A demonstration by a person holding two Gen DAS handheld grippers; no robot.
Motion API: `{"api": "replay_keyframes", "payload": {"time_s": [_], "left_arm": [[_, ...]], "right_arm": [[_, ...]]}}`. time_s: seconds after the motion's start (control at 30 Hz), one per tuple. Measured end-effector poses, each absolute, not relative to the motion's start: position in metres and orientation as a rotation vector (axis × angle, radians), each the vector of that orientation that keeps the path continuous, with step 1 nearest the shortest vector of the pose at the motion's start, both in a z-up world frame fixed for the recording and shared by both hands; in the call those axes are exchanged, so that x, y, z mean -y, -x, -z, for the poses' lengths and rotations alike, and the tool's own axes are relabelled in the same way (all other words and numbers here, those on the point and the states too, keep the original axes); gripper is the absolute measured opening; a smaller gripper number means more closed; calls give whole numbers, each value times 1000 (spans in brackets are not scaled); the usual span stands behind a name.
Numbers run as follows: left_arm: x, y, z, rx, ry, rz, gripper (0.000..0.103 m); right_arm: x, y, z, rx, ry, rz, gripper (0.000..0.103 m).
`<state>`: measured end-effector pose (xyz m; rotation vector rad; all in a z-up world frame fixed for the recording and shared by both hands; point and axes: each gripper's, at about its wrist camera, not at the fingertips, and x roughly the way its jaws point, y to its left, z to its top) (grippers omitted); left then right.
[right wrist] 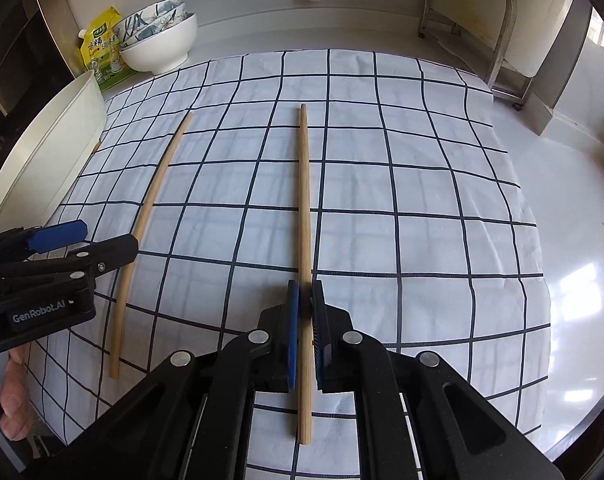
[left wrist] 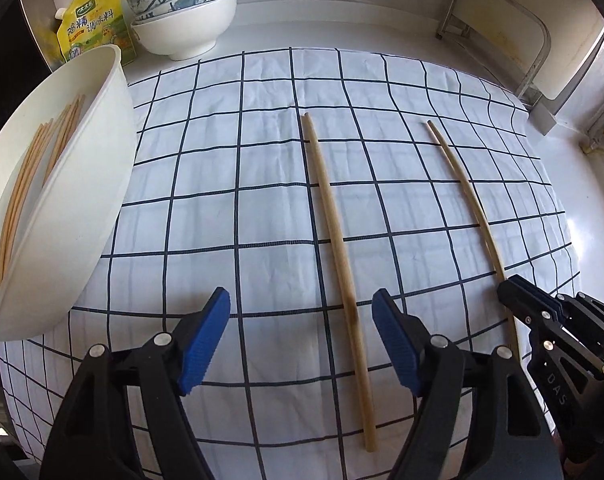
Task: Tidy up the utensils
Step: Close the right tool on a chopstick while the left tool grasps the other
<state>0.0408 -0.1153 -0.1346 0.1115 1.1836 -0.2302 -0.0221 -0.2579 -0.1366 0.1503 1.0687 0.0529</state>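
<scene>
Two wooden chopsticks lie lengthwise on a checked cloth (left wrist: 230, 168). My left gripper (left wrist: 302, 336) hovers open over the near part of the left chopstick (left wrist: 329, 208); the stick runs between the blue pads, closer to the right pad (left wrist: 393, 340), touching neither. In the right wrist view my right gripper (right wrist: 305, 320) is shut on the right chopstick (right wrist: 303, 184), its pads pinching the stick near its near end. The left wrist view shows that gripper (left wrist: 513, 294) on the same stick (left wrist: 465, 192). A white tub (left wrist: 78, 208) at the left holds several chopsticks (left wrist: 34, 168).
Stacked bowls (left wrist: 182, 12) and a yellow seasoning pouch (left wrist: 94, 16) stand at the back left. A metal rack (left wrist: 501, 28) stands at the back right. White counter (right wrist: 561, 240) surrounds the cloth. A person's hand (right wrist: 10, 392) holds the left gripper (right wrist: 108, 236).
</scene>
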Motion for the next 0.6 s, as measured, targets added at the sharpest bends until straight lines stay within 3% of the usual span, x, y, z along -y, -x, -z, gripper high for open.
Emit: {"api": "replay_keyframes", "payload": {"time_s": [0.03,0.07,0.3,0.4,0.47,0.53,0.6], "left_arm": [[116,-41,135,-1184,-112,228,72],[117,-41,136,-1183,-114,224,72],[122,-42,142,-1177,-131,189,71],[124,-40,140,-1161,-131,194,59],[128,-37,138,-1153,-139,210,42],[131,-36,136,-1149,-149,217,31],[132,-36,135,-1160,-142,242,10]], "right_arm": [[259,22,136,-1064,-153,-54,23],[260,21,136,-1060,-150,-52,24],[252,14,139,-1047,-81,-45,24],[246,12,140,-1035,-48,-48,24],[244,10,140,-1033,-41,-57,23],[243,9,140,-1035,-45,-70,17],[243,6,139,-1042,-47,-78,7]]}}
